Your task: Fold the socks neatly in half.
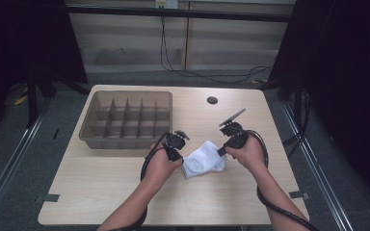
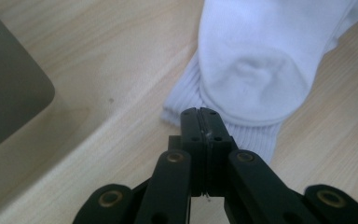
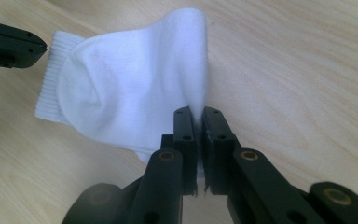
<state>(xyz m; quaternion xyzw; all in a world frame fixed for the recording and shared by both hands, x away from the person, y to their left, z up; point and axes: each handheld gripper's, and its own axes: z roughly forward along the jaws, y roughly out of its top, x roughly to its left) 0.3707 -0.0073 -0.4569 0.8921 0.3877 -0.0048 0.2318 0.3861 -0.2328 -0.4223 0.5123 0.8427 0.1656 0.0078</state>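
Sock [image 1: 203, 164], white and half folded on the tabletop [image 1: 101, 187], pinched by clenched right gripper [image 3: 199, 116] at its fold and left gripper [image 2: 200, 114] at its cuff, divided tray [image 1: 126, 120] unfilled.

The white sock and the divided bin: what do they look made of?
White sock: soft knit fabric, probably cotton blend; ribbed cuff, limp folds where the right gripper pinches it. Divided bin: likely moulded plastic, matte grey-brown; rounded corners, thin uniform walls.

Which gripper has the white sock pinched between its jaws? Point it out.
The right gripper: fabric of the white sock rises from between its closed jaws. The left gripper is shut at the ribbed cuff, with no fabric seen between its jaws.
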